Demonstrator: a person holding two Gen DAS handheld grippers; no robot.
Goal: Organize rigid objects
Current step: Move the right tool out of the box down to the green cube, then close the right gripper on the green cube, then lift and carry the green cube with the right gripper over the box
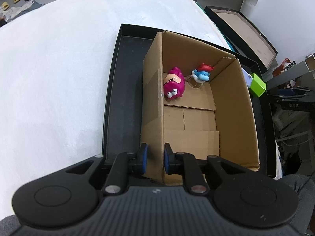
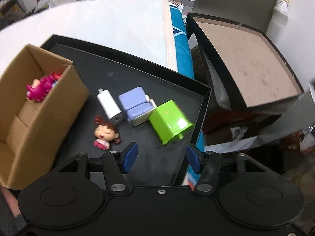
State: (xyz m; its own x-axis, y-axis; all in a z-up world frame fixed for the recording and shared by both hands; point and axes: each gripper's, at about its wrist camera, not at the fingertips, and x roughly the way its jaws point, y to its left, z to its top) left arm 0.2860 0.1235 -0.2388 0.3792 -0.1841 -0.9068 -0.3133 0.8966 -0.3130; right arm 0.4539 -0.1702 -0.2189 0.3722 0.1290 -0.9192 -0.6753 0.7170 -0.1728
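Tray (image 2: 198, 106) black, on white tabletop (image 1: 59, 68), clutter behind, perhaps shoes.

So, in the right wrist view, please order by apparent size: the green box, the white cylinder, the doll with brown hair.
1. green box, clearly the largest.
2. white cylinder and doll: they look about equal, so I would not rank them.

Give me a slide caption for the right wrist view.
Open right gripper above the black tray holding a girl figurine, white cylinder, lilac armchair and green block.
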